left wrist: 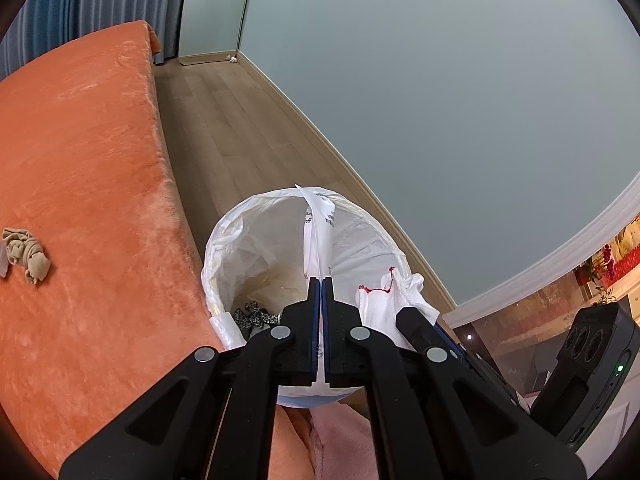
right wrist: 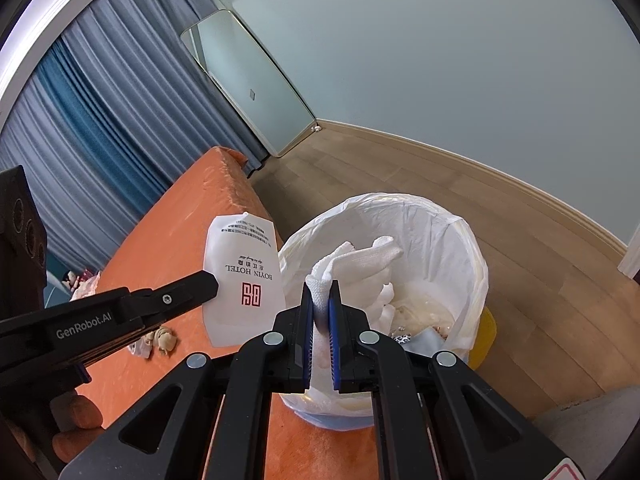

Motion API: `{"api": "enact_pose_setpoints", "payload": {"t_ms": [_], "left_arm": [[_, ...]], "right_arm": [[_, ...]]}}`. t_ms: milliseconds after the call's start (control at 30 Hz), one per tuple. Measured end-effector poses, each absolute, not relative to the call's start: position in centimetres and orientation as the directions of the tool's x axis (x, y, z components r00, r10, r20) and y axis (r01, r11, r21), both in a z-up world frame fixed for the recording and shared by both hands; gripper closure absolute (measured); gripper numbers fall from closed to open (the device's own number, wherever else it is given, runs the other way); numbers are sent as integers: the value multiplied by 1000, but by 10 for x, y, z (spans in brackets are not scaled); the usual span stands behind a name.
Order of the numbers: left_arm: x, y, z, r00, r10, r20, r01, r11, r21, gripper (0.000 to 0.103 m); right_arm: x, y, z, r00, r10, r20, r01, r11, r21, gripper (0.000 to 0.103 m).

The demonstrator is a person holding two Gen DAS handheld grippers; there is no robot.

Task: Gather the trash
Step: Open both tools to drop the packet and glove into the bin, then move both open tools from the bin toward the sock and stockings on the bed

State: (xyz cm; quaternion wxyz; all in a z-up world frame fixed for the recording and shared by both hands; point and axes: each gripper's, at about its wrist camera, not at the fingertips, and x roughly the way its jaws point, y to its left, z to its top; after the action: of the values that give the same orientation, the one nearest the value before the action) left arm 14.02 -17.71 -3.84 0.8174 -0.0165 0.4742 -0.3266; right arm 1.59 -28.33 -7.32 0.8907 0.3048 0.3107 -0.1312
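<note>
A trash bin lined with a white plastic bag (left wrist: 240, 240) (right wrist: 460, 240) stands on the floor beside the orange bed. My left gripper (left wrist: 321, 280) is shut on a white hotel paper packet (left wrist: 318, 232) (right wrist: 244, 280) and holds it over the bin's near rim. My right gripper (right wrist: 321, 284) is shut on a white cloth with red stitching (right wrist: 360, 260) (left wrist: 392, 292) and holds it above the bin opening. Some dark patterned trash (left wrist: 252, 316) lies in the bin's bottom.
The orange bed (left wrist: 80, 140) is at left with a crumpled beige rag (left wrist: 26, 252) on it. Wood floor (left wrist: 224, 120) runs along the pale wall. A mirror (right wrist: 256, 80) leans on the wall near blue curtains (right wrist: 100, 120).
</note>
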Motion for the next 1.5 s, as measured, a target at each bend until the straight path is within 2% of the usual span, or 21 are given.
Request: {"api": "enact_pose_setpoints", "payload": {"t_ms": [367,400,433,467,500,567,733,1500], "left_arm": [[141,-183,-46,333,-536,-776,512,794,-329,99],[141,-182,-47,332,-532,-779,508,796,-328,92],[142,-182,-48,332,-528,-781,502,800,-328,85],[143,-181,-48,340,-521,-783,491,808,-324,68],[144,-179,-49,352,-514,-782,478,817,-322,58],[145,-176,-49,363,-513,-778,468,822,-324,57],[148,-169,-49,369,-510,-777,461,827,-323,57],[147,-119,-35,420,-497,-759,414,850,-327,57]], "right_arm": [[19,-283,-74,772,-41,-635,416,787,455,94],[19,-283,-73,770,-39,-637,416,787,455,89],[19,-283,-73,768,-40,-639,418,787,454,89],[18,-283,-73,768,-44,-639,423,784,454,88],[19,-283,-71,768,-40,-639,422,782,458,88],[20,-282,-69,767,-37,-641,422,781,460,87],[20,-278,-66,769,-40,-638,422,781,459,74],[30,-239,-55,755,-8,-655,366,835,412,69]]}}
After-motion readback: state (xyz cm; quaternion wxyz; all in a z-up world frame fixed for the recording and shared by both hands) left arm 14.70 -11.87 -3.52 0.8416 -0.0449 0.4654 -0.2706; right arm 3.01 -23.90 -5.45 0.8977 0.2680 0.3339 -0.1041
